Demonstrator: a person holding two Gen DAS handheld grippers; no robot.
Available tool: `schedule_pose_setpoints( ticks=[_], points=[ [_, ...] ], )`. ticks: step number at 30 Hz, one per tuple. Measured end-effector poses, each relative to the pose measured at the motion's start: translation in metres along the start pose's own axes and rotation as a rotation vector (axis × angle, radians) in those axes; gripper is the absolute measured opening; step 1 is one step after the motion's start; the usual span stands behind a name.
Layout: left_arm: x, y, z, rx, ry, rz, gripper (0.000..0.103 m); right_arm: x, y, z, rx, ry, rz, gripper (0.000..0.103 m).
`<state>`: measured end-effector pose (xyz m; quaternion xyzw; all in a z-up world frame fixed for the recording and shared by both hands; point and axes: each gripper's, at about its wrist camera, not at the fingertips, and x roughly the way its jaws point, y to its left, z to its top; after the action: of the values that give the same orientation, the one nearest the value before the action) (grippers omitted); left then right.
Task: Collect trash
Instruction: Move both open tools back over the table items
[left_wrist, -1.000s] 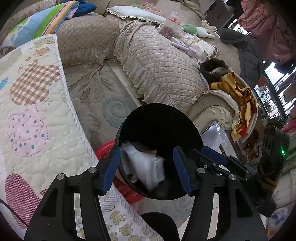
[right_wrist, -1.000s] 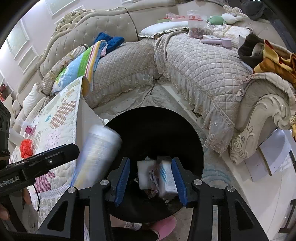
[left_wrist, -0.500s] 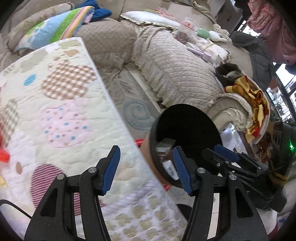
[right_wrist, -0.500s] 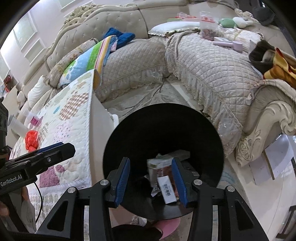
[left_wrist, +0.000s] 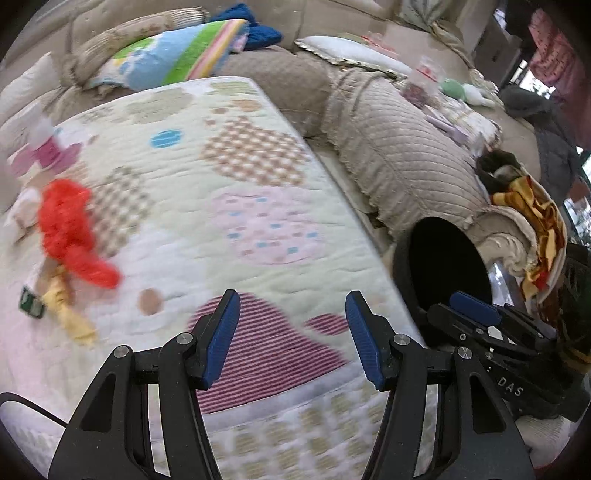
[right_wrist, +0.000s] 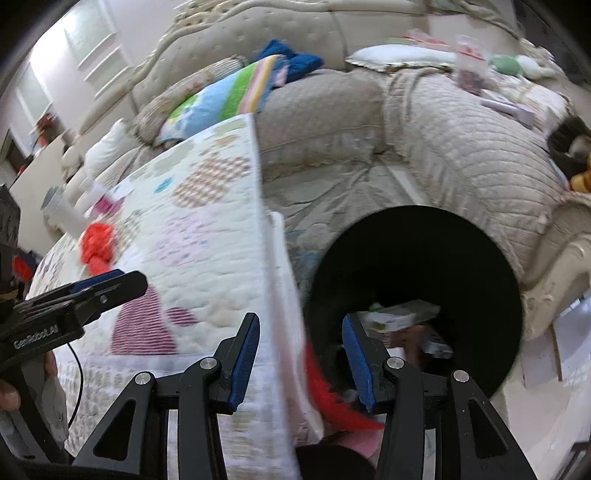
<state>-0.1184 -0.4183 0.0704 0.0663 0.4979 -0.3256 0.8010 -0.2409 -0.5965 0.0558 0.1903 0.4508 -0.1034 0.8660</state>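
**Between drops: both grippers empty, reaching for more trash**

Left gripper (left_wrist: 291, 338) and right gripper (right_wrist: 299, 360) are released. Crumpled red wrapper (left_wrist: 70, 236) lies on the quilted patchwork-covered bench (left_wrist: 258, 155); round black bin (right_wrist: 413, 295) holds packets. Next: grasp the wrapper

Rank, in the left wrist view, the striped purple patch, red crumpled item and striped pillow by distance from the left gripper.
1. Striped purple patch, on the quilt under the left gripper.
2. Red crumpled item, farther left on the quilt.
3. Striped pillow, on the sofa behind.
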Motion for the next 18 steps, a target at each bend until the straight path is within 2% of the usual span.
schedule_pose_setpoints(
  ticks=[10, 18],
  points=[
    [-0.03, 0.078, -0.016, -0.074, -0.018, 0.096, 0.058, 0.029, 0.084, 0.001, -0.122, 0.046, 0.105, 0.045],
    [-0.059, 0.163, -0.04, -0.144, -0.015, 0.186, 0.058, 0.057, 0.156, -0.003, -0.231, 0.1, 0.223, 0.045]
  ],
)
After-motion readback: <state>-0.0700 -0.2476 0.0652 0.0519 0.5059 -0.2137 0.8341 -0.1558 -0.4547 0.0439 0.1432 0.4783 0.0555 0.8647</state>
